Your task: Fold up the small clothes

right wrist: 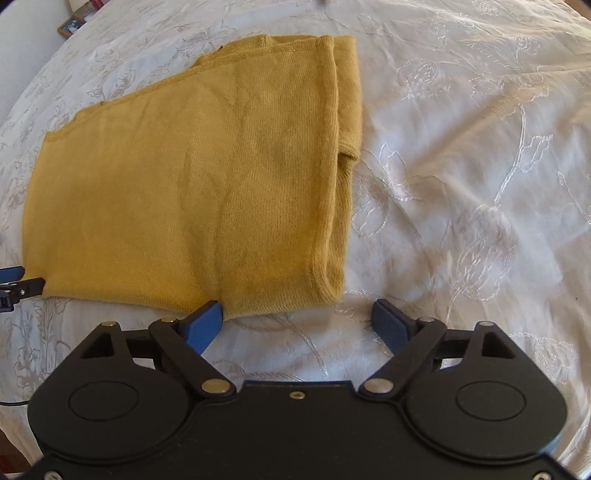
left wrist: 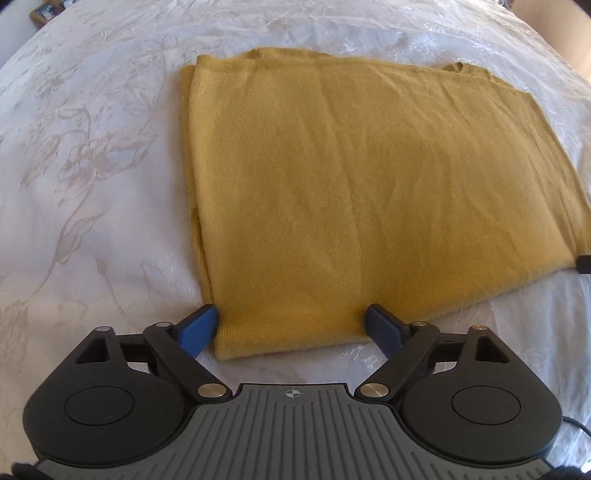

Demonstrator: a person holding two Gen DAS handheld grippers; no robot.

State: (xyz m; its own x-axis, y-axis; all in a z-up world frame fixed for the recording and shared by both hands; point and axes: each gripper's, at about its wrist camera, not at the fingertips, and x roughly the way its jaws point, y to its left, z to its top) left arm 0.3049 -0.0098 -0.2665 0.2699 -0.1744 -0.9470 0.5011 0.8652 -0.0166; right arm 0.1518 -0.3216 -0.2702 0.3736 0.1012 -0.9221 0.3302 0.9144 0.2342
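A mustard-yellow knit garment (left wrist: pixel 332 177) lies flat and partly folded on the white bedspread; it also shows in the right wrist view (right wrist: pixel 192 177). My left gripper (left wrist: pixel 291 325) is open, its blue fingers either side of the garment's near left corner, which lies between them. My right gripper (right wrist: pixel 297 319) is open at the garment's near right corner; its left finger (right wrist: pixel 205 325) touches the hem and the right finger rests over bare bedspread. The left gripper's tip (right wrist: pixel 14 284) shows at the right wrist view's left edge.
The white embroidered bedspread (right wrist: pixel 461 166) stretches all around the garment. Small framed pictures (right wrist: pixel 72 25) stand beyond the bed's far left edge. A dark cable (left wrist: pixel 576 424) runs by the left gripper.
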